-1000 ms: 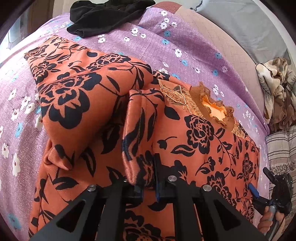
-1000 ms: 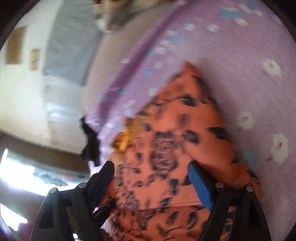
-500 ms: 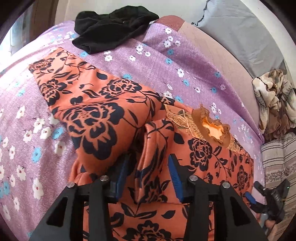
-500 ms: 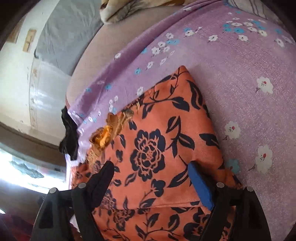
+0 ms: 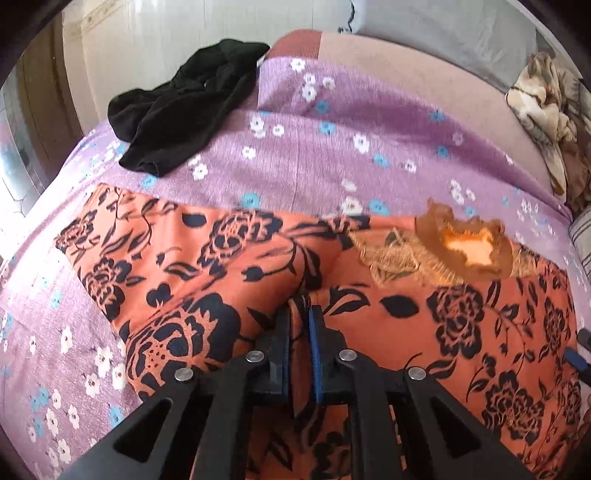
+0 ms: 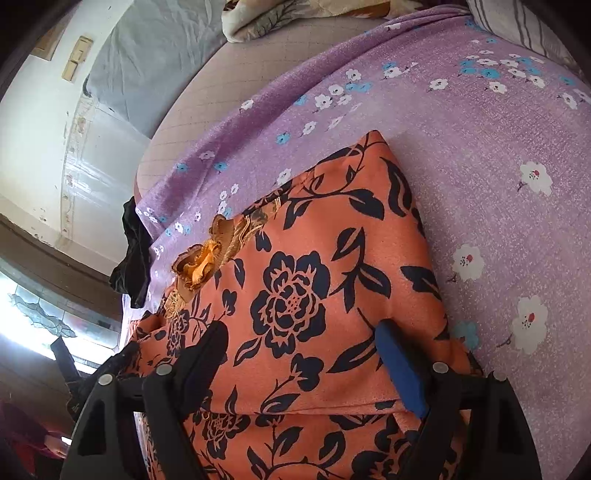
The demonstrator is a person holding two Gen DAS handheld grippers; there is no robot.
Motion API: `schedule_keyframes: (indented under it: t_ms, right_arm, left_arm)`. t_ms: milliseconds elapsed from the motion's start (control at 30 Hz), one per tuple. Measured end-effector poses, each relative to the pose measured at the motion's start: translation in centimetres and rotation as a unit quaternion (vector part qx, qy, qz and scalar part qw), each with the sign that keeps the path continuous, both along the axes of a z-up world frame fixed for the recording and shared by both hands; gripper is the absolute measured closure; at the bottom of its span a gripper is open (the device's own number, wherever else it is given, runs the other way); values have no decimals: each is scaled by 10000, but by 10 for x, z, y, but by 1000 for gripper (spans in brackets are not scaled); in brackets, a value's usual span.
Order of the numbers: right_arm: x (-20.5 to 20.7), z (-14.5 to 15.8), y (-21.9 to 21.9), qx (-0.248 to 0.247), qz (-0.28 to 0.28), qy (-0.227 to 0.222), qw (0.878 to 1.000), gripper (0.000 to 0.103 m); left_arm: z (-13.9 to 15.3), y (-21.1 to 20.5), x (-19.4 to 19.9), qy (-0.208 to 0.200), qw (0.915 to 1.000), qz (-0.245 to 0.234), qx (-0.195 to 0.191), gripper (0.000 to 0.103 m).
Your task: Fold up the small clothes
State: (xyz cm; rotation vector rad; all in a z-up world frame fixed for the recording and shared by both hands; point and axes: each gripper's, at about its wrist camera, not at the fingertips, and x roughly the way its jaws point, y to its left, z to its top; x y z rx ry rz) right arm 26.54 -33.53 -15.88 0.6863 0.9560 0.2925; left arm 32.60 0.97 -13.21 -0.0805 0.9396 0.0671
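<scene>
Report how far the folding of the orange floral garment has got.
Done: the right side of the orange floral garment looks folded in. In hand: the left gripper is closing on a pinch near the spread sleeve; the right gripper is open. Left: sleeve, final folds, black garment.

A home bedroom: purple floral bedsheet [image 5: 332,155], grey pillow [image 5: 443,33], rumpled blanket [image 5: 543,99].

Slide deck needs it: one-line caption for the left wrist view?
Left gripper closing on a fold of the orange floral garment spread over a purple flowered bedsheet.
</scene>
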Motion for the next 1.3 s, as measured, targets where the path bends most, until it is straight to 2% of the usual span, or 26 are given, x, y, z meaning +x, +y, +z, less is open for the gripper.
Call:
schedule_keyframes:
  t_ms: [33, 100, 167, 267, 300, 333, 400, 467, 533, 600, 667, 733, 800, 833, 900, 967, 1067, 1233, 1300]
  right_arm:
    - [0, 1, 1, -36, 20, -10, 10000, 19]
    - [0, 1, 1, -82, 58, -30, 9999, 18]
    - [1, 1, 2, -113, 65, -25, 9999, 18]
    - [2, 3, 6, -254, 103, -6, 9996, 18]
    - [2, 4, 7, -313, 133, -6, 9994, 18]
    - [3, 5, 9, -365, 166, -6, 9992, 18]
    - [3, 4, 9, -413, 207, -16, 9989, 18]
    - [3, 4, 9, -405, 194, -27, 9990, 18]
    - [3, 4, 10, -417, 186, -37, 9989, 17]
    - [2, 4, 12, -457, 192, -53, 9988, 15]
    - [1, 4, 13, -496, 189, -69, 9986, 15]
    - [1, 4, 14, -521, 205, -100, 9984, 15]
    - [0, 4, 14, -526, 216, -137, 9983, 15]
    - [0, 4, 14, -533, 222, -152, 9982, 15]
    - [0, 4, 14, -554, 225, -166, 9981, 15]
    - [-1, 4, 15, -576, 224, -171, 9979, 15]
    - [-1, 4, 15, -578, 240, -165, 9979, 15]
    - [-1, 3, 17, -660, 205, -214, 9974, 15]
    - [-3, 4, 20, -737, 190, -261, 9968, 15]
  left_arm:
    - [-2, 5, -3, 37, 9999, 21, -128, 87]
    - [1, 13, -11, 47, 9994, 29, -356, 65]
    - [11, 18, -18, -62, 9992, 9, -394, 51]
    - [32, 33, -30, -386, 9985, 155, -353, 46]
    - [39, 42, -33, -464, 9975, 295, -450, 44]
    - [44, 56, -36, -532, 9955, 451, -640, 42]
    - [49, 90, -41, -598, 9884, 864, -1095, 32]
    - [43, 129, -47, -599, 9737, 1282, -1785, 29]
    - [28, 166, -47, -479, 9531, 1763, -2414, 29]
    - [7, 199, -46, -342, 9226, 2235, -3125, 29]
    - [-11, 219, -42, -173, 8948, 2448, -3730, 29]
    - [-24, 224, -38, -91, 8775, 2600, -4029, 29]
    - [-27, 227, -36, -150, 8654, 2674, -4236, 29]
    - [-26, 225, -34, -168, 8629, 2662, -4294, 29]
    - [-23, 225, -27, -170, 8644, 2606, -4296, 29]
    - [-19, 238, -26, -416, 8601, 2971, -4126, 29]
    - [-23, 262, -15, -467, 8609, 3068, -4032, 29]
    - [-23, 288, 6, -567, 8695, 3044, -3847, 29]
    - [-26, 295, 13, -596, 8689, 3048, -3855, 30]
